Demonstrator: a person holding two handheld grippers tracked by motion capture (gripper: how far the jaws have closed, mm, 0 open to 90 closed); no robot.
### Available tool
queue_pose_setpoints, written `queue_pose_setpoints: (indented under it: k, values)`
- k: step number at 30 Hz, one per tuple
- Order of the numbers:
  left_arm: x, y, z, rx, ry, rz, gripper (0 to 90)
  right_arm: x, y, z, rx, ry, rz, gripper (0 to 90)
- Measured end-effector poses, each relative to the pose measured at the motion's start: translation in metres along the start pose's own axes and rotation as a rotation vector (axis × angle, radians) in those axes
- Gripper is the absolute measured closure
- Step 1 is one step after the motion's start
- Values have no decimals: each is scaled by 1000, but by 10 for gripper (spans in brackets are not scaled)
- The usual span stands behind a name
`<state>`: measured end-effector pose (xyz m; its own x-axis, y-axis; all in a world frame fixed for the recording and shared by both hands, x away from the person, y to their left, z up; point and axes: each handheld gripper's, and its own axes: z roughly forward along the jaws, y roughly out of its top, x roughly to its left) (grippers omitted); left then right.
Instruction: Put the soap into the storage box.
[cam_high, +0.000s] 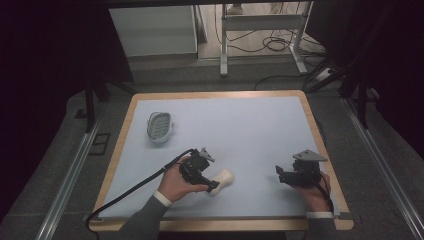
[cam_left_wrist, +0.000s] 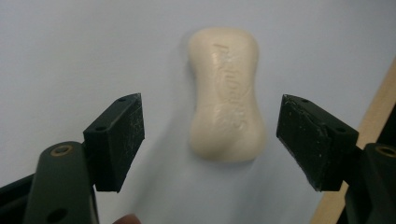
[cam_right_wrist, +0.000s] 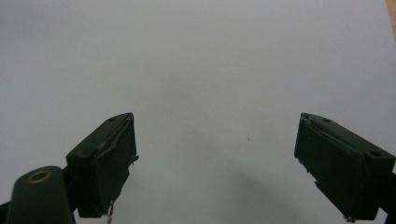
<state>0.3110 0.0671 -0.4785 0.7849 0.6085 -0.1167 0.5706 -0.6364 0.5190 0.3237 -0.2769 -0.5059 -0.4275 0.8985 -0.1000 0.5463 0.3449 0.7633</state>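
Left hand-held gripper (cam_left_wrist: 210, 140) hovers jaws apart over the soap bar (cam_left_wrist: 226, 93), flat on the counter (cam_high: 250, 125). Right hand-held gripper (cam_right_wrist: 215, 163) waits, jaws apart, holding nothing. I'd say pre-grasp: next, lower and close across the bar's waist.

- Your left gripper (cam_high: 212, 186) sits near the table's (cam_high: 220, 95) front edge, the soap bar (cam_high: 223, 179) just beside it.
- The soap dish (cam_high: 159, 126) lies farther back, to the left.
- Your right gripper (cam_high: 280, 173) rests well apart, at front right.

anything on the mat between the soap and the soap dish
Nothing: in the high view, only bare blue mat lies between the soap and the soap dish.
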Motion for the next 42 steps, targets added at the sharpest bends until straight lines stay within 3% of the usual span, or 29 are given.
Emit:
queue_pose_setpoints:
  k: [9,12,15,17,24,32,42]
  values:
    - [1,4,14,27,-34,-32,249,0,-1,1,5,-3,-2,126]
    - [-4,7,16,61,11,-1,249,1,0,1,7,-2,-5,126]
    - [-8,12,19,62,-24,-2,252,1,0,1,7,-2,-5,126]
    - [-7,15,24,93,17,10,253,1,0,1,5,-2,-2,126]
    - [-4,21,36,115,-6,-3,281,0,-1,1,7,-6,-3,126]
    - [-3,19,45,157,14,-2,318,-1,-1,1,9,-11,-3,126]
    - [-6,17,45,166,46,16,400,-2,-1,0,6,-22,0,126]
